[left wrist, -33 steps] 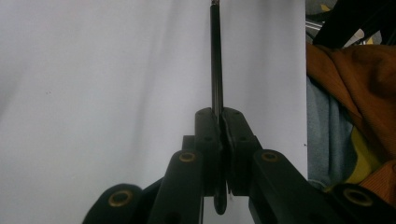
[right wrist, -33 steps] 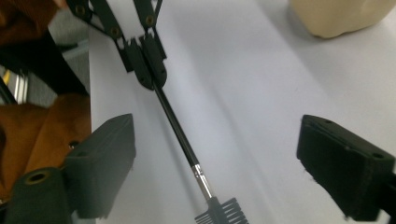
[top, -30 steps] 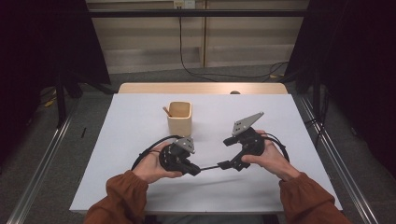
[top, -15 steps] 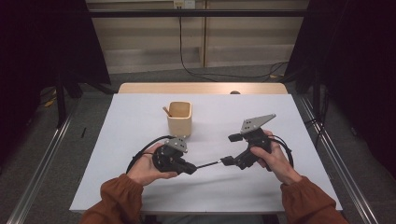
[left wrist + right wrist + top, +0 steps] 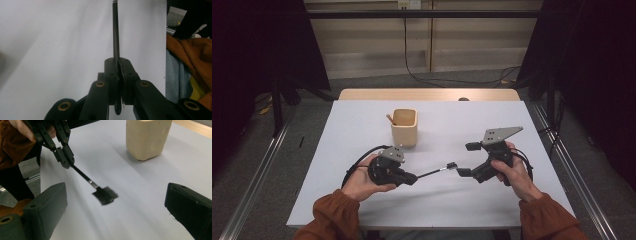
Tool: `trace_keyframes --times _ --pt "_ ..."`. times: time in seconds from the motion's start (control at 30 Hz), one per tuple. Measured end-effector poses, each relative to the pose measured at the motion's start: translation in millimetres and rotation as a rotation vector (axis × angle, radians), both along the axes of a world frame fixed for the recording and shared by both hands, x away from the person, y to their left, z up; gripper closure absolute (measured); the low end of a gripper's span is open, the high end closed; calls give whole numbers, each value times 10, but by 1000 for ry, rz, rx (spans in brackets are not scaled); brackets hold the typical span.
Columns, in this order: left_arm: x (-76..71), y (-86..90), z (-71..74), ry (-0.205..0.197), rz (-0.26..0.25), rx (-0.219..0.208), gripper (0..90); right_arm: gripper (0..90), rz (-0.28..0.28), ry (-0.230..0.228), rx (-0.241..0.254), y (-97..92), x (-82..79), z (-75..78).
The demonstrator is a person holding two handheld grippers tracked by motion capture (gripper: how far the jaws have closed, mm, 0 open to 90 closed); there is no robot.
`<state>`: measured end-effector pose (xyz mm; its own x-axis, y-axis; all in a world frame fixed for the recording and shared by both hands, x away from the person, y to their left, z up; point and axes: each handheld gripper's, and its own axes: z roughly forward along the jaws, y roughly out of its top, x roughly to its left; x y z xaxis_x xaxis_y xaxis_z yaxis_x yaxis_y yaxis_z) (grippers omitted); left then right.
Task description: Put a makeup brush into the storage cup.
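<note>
A small black brush (image 5: 437, 171) with a thin handle and a flat bristle head (image 5: 105, 195) is held level above the white table (image 5: 452, 125). My left gripper (image 5: 411, 177) is shut on its handle (image 5: 115, 35), the jaws pressed together around it (image 5: 118, 63). In the right gripper view the left gripper (image 5: 63, 156) points the brush at me. My right gripper (image 5: 468, 160) stands open just right of the brush head, its wide-spread jaws (image 5: 116, 195) either side of it without touching.
A cream square cup (image 5: 404, 127) with a wooden stick in it stands at the table's middle back, also in the right gripper view (image 5: 147, 137). A black cable loops by the left hand (image 5: 357, 167). Orange sleeves come in at the front edge.
Both hands have drawn apart: the right gripper moved right, away from the brush head, and the left shifted slightly left with the brush still in it.
</note>
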<state>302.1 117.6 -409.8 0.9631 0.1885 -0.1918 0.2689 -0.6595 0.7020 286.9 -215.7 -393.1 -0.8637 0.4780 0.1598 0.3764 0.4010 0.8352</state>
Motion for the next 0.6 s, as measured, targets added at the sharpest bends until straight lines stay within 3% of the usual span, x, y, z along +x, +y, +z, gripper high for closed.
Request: trace_keyframes --times 0.3,0.6 --pt "-29 117 1 -2 33 -25 858 27 -17 -8 12 -71 -63 -37" --pt "-54 211 -8 -15 66 -95 857 27 -34 -12 21 -84 -88 -75"
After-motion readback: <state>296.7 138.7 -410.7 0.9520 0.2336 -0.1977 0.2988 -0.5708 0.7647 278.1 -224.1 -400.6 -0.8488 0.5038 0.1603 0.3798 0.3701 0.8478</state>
